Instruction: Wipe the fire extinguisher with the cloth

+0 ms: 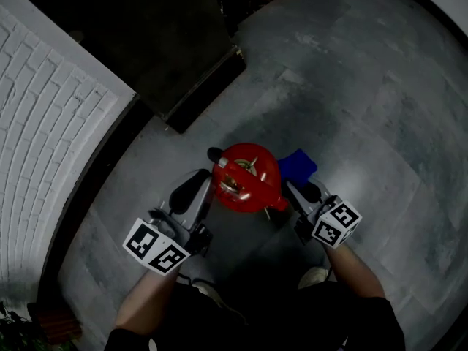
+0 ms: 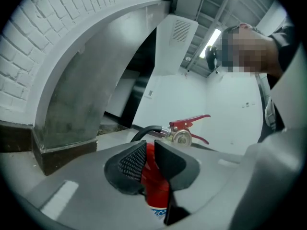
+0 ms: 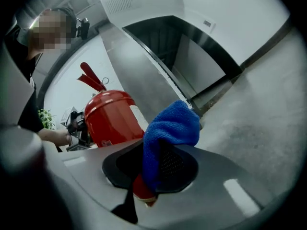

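Observation:
A red fire extinguisher (image 1: pixel 247 180) stands upright on the floor between my two grippers, its handle and gauge (image 2: pixel 184 128) on top and a black hose (image 2: pixel 144 131) curving off the valve. My left gripper (image 1: pixel 210 192) is level at its left side. Its jaws stand a narrow gap apart, and the red body (image 2: pixel 156 176) shows through the gap with nothing pinched. My right gripper (image 1: pixel 292 185) is shut on a blue cloth (image 3: pixel 170 128), which bunches out past the tips. The cloth (image 1: pixel 297 165) sits right beside the extinguisher's right side.
A curved white brick wall (image 1: pixel 44 123) runs along the left, with a dark doorway (image 1: pixel 168 42) behind the extinguisher. Grey tiled floor (image 1: pixel 365 123) spreads to the right. The person's shoe (image 1: pixel 314 275) is just behind the right gripper, and a plant (image 1: pixel 14 327) is at the bottom left.

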### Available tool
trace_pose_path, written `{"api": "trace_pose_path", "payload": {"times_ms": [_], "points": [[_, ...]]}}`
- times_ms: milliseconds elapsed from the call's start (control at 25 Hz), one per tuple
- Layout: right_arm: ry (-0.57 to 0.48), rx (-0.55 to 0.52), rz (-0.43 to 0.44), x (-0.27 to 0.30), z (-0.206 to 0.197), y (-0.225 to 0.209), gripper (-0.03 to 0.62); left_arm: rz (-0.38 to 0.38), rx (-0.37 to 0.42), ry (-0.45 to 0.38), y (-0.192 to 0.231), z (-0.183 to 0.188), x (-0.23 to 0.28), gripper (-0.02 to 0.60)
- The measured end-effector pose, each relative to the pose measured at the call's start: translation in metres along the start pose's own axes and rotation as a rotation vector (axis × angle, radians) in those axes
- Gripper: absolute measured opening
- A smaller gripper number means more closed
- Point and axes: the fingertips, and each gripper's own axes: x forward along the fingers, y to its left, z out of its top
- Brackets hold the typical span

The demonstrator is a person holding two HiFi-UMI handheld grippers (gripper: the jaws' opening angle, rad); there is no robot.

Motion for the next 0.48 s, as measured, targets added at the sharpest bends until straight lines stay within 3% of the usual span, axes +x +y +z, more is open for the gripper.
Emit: {"api": "trace_pose_path", "payload": {"times_ms": [240,480], "points": [[0.055,0.059,-0.061,0.004,-0.04,-0.029,0.058,0.011,-0.002,0.011,0.004,-0.003,-0.003,0.054],[-0.04,0.496,-0.09,0.003,-0.077,-0.07,0.058,0.042,0.003,0.031,0.007,-0.008,-0.009,0.052]]}}
